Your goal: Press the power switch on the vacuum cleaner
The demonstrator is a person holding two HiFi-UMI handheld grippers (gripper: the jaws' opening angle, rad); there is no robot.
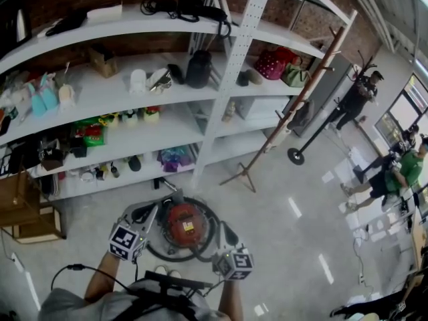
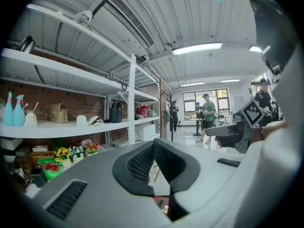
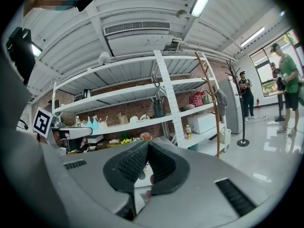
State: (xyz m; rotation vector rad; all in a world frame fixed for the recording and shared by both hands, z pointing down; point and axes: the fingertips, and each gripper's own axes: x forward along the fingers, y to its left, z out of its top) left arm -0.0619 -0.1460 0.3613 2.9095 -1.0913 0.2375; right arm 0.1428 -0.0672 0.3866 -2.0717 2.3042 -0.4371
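Observation:
The red canister vacuum cleaner point(image 1: 183, 222) sits on the pale floor just in front of me, with its black hose point(image 1: 212, 238) looped round it. In the head view, my left gripper point(image 1: 148, 212) hovers over the vacuum's left side. My right gripper point(image 1: 228, 234) hangs off its right side, beside the hose. In the left gripper view the left gripper point(image 2: 153, 145) has its jaws shut tip to tip on nothing, with a red sliver of the vacuum point(image 2: 160, 202) below them. The right gripper point(image 3: 147, 145) is likewise shut and empty. I cannot make out the power switch.
A white shelving unit point(image 1: 227, 79) full of small goods stands right behind the vacuum. A wooden coat stand point(image 1: 287, 112) leans to its right. Cardboard boxes point(image 1: 27, 209) sit at the left. Several people point(image 1: 394, 172) stand far off to the right.

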